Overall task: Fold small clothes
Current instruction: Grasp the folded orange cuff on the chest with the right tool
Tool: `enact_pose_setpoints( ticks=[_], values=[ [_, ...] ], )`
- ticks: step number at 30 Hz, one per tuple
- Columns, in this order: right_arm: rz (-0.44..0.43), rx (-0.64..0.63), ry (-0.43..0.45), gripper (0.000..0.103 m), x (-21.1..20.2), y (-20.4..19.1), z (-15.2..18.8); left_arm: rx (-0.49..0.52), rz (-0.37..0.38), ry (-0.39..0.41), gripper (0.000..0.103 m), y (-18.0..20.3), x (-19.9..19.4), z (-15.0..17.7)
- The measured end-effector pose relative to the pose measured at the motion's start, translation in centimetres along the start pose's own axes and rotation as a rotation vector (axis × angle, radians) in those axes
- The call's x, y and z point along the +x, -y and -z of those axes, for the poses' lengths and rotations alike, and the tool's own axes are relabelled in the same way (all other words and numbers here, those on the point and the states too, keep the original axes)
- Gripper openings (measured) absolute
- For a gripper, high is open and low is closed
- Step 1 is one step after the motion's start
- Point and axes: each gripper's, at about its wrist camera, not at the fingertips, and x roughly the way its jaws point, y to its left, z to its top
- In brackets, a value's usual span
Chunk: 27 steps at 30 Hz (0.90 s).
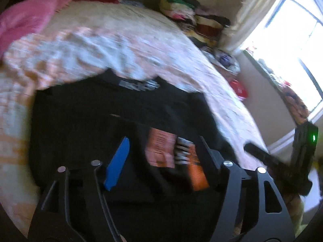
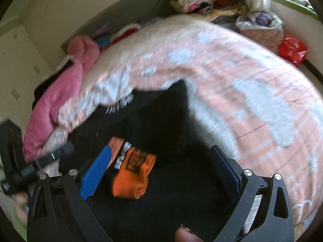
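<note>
On the near part of the bed (image 1: 181,46), one black garment (image 1: 84,121) is lying spread flat, with one folded orange piece (image 2: 133,175) resting on it between both grippers. The left gripper (image 1: 163,155) and right gripper (image 2: 161,173) are each hovering with jaws apart, gripping nothing. The orange piece's long axis is running near to far, just ahead of both, seemingly slightly nearer the right one.

Free room: bedspread (image 2: 252,92) beyond and right of the black garment (image 2: 161,125).
Obstacles: pink blanket (image 2: 60,100) left; clothes pile (image 2: 193,2) far.
</note>
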Motion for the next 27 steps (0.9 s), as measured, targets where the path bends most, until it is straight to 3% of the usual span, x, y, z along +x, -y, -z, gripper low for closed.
enact_pose_setpoints(
  ticks=[1, 4, 6, 7, 8, 9, 10, 15, 21, 24, 27],
  values=[
    [-0.006, -0.007, -0.025, 0.096, 0.8, -0.3, 0.3, -0.003, -0.028, 0.018, 0.066, -0.7, -0.5, -0.2],
    [-0.011, -0.030, -0.098, 0.075, 3.5, -1.6, 1.6, -0.028, -0.126, 0.071, 0.068, -3.3, -2.0, -0.8],
    [-0.005, -0.026, -0.130, 0.068, 4.9, -2.1, 2.3, -0.063, -0.153, 0.091, 0.068, -5.0, -2.8, -1.1],
    [-0.006, -0.025, -0.144, 0.060, 5.7, -2.4, 2.7, -0.083, -0.162, 0.103, 0.068, -5.9, -3.3, -1.2],
    [0.005, -0.035, -0.140, 0.051, 5.9, -2.7, 2.9, -0.097, -0.170, 0.112, 0.068, -6.4, -3.7, -1.4],
    [0.007, -0.051, -0.134, 0.024, 6.0, -3.0, 3.0, -0.120, -0.185, 0.128, 0.068, -7.4, -4.4, -1.5],
    [-0.004, -0.074, -0.136, 0.007, 6.1, -3.5, 3.1, -0.130, -0.193, 0.137, 0.068, -7.9, -4.8, -1.6],
    [-0.055, -0.186, -0.063, 0.006, 4.0, -5.8, 1.8, -0.192, -0.213, 0.182, 0.068, -10.5, -6.6, -1.9],
    [-0.127, -0.377, 0.090, 0.006, 0.2, -9.2, -3.2, -0.209, -0.209, 0.186, 0.068, -11.1, -7.0, -2.1],
    [-0.097, -0.439, 0.117, 0.006, 0.3, -9.3, -4.2, -0.193, -0.203, 0.174, 0.068, -10.7, -6.3, -2.3],
    [-0.052, -0.433, 0.088, 0.006, 1.6, -8.1, -4.6, -0.181, -0.193, 0.157, 0.068, -10.3, -5.3, -2.3]
  ],
)
